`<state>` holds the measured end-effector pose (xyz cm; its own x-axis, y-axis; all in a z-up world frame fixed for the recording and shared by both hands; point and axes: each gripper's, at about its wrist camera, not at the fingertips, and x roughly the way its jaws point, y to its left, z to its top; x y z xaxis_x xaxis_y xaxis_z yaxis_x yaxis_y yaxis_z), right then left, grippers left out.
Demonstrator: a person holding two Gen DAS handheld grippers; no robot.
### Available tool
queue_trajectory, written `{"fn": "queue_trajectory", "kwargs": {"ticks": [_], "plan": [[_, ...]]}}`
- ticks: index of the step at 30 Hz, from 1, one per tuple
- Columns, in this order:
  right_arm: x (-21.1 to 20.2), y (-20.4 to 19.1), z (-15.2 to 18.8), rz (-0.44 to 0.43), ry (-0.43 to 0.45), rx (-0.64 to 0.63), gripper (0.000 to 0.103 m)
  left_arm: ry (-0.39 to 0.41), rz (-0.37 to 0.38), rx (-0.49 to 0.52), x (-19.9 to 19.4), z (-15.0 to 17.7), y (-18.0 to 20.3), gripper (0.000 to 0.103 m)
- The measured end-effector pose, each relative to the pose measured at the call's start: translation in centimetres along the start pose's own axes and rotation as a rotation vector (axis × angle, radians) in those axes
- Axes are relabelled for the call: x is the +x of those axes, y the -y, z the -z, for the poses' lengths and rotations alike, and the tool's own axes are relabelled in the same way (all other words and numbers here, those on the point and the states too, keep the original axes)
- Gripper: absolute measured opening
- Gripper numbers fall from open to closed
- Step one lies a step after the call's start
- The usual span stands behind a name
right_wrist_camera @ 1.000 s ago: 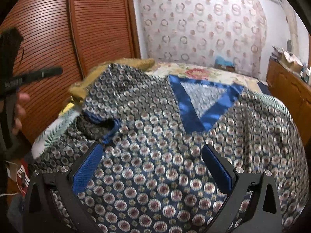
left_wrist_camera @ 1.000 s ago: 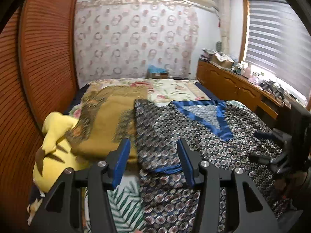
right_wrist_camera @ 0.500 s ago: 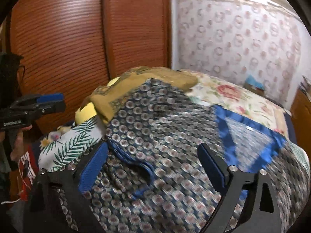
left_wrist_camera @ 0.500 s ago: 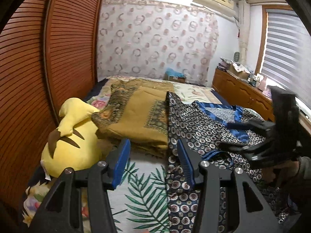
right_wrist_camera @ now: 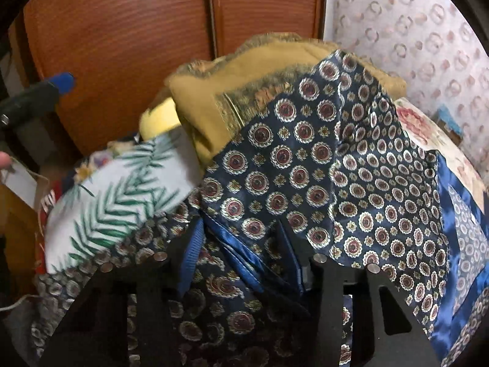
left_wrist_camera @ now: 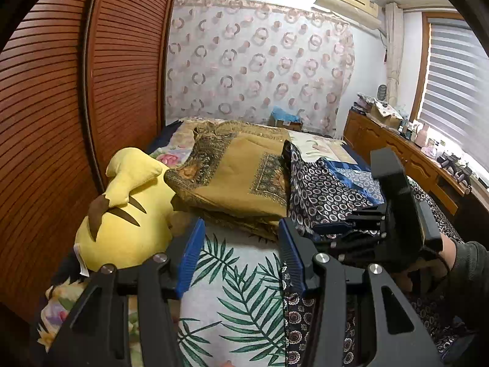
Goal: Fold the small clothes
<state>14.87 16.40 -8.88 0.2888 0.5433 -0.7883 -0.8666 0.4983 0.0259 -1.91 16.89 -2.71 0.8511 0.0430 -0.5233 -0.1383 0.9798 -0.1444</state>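
A navy patterned garment with blue satin trim (left_wrist_camera: 324,192) lies on the bed's right side; it fills the right wrist view (right_wrist_camera: 351,177). My right gripper (right_wrist_camera: 241,244) is down on its blue-trimmed sleeve cuff (right_wrist_camera: 244,263), the jaws partly closed with the cuff between them, apparently gripping it. It also shows in the left wrist view (left_wrist_camera: 342,229), low on the garment's edge. My left gripper (left_wrist_camera: 238,257) is open and empty above the leaf-print sheet (left_wrist_camera: 241,293), left of the garment.
A folded mustard cloth (left_wrist_camera: 238,174) lies beside the garment. A yellow plush toy (left_wrist_camera: 122,214) sits against the wooden slatted wardrobe doors (left_wrist_camera: 61,116) at left. A wooden dresser (left_wrist_camera: 406,159) runs along the right wall.
My right gripper moved left and down onto the sleeve cuff and narrowed its jaws. My left gripper swung left, off the garment, over the sheet.
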Motion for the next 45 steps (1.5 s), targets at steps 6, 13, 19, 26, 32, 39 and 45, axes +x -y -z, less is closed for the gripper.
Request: {"fn": "queue_trajectory", "kwargs": {"ticks": [6, 13, 19, 26, 32, 39, 45], "plan": [[-1.3, 2.2, 0.0, -0.001, 0.044, 0.064, 0.010, -0.005, 0.015, 0.022, 0.3, 0.2, 1.1, 0.049], [-4.5, 5.8, -0.4, 0.044, 0.132, 0.173, 0.009, -0.019, 0.051, 0.041, 1.0, 0.3, 2.8, 0.049], [-5.2, 8.4, -0.8, 0.134, 0.163, 0.239, 0.027, -0.030, 0.065, 0.069, 1.8, 0.0, 4.4, 0.049], [-6.9, 10.6, -0.1, 0.178, 0.195, 0.294, 0.054, -0.059, 0.088, 0.110, 3.9, -0.5, 6.8, 0.049], [-9.7, 11.1, 2.3, 0.255, 0.191, 0.278, 0.058, -0.111, 0.097, 0.130, 6.4, -0.8, 8.7, 0.049], [-13.4, 12.3, 7.0, 0.326, 0.167, 0.305, 0.059, -0.167, 0.121, 0.152, 8.8, -0.4, 11.3, 0.049], [-16.0, 12.6, 11.1, 0.369, 0.161, 0.330, 0.068, -0.218, 0.156, 0.206, 10.2, 0.2, 14.1, 0.049]]}}
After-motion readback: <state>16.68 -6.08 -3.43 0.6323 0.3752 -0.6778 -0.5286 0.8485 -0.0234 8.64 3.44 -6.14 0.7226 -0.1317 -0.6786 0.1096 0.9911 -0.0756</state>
